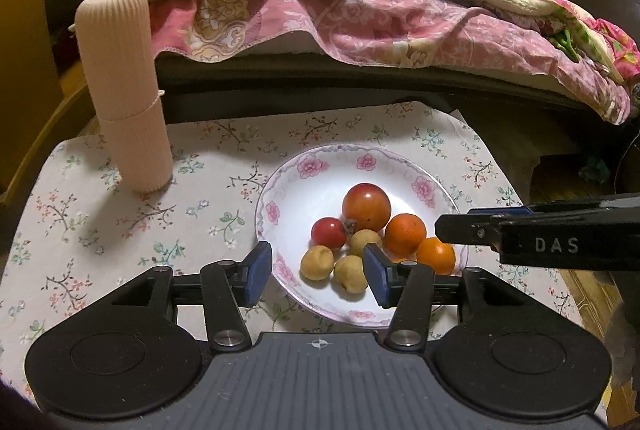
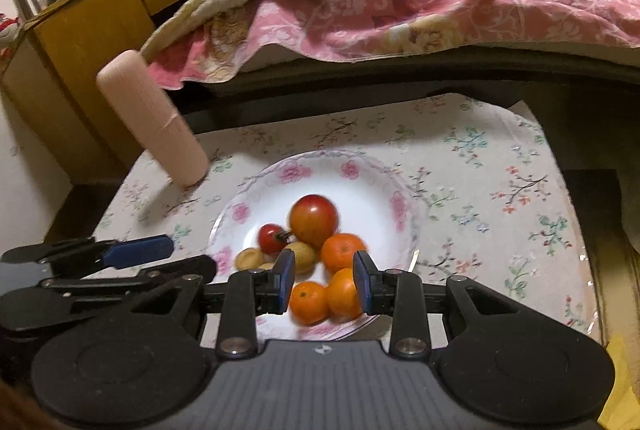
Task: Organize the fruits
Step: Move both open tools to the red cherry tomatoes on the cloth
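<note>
plate (image 1: 280, 186) on floral tabletop (image 1: 120, 230), we count all fruit inside: tomatoes, oranges (image 2: 308, 302), small yellow fruits | left tool (image 1: 318, 272) released, over plate's near rim, nothing between fingers | right tool (image 2: 324, 280) released, straddling near oranges, contact unclear (blur) | pink tube (image 1: 124, 90) upright, left of plate
</note>
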Demonstrator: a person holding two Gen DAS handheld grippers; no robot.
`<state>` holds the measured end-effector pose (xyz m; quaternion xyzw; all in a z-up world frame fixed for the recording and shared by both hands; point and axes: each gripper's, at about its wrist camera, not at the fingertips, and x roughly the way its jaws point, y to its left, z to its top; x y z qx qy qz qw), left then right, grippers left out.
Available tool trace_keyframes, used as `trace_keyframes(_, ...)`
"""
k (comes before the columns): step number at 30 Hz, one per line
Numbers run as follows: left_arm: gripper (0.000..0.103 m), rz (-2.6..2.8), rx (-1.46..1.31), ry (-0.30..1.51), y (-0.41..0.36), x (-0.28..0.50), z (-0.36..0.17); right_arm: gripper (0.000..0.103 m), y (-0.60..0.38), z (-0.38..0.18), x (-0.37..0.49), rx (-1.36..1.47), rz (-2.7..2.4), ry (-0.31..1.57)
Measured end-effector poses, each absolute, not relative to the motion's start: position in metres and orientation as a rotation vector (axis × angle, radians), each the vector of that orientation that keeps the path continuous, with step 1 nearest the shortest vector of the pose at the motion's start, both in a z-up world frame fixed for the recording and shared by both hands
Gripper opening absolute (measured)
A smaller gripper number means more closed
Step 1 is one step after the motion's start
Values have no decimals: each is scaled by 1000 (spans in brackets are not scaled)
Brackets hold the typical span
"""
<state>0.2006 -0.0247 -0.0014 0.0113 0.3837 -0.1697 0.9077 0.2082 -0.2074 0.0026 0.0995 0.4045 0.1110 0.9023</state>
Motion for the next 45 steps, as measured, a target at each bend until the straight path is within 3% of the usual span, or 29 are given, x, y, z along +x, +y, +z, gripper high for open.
trace_keyframes(19, 66, -286, 47, 872, 39, 151, -16, 34, -128, -24, 159, 50, 421, 943)
trace_keyframes(37, 65, -281, 159, 935, 37, 155, -59, 35, -118, -46, 169, 46, 418, 982)
trace_keyframes(40, 64, -275, 154, 933, 36, 156, -59, 35, -118, -47, 170, 44, 420, 983)
trace_keyframes(45, 42, -284, 168, 924, 33, 154, -57, 36, -119, -52, 171, 45, 422, 989)
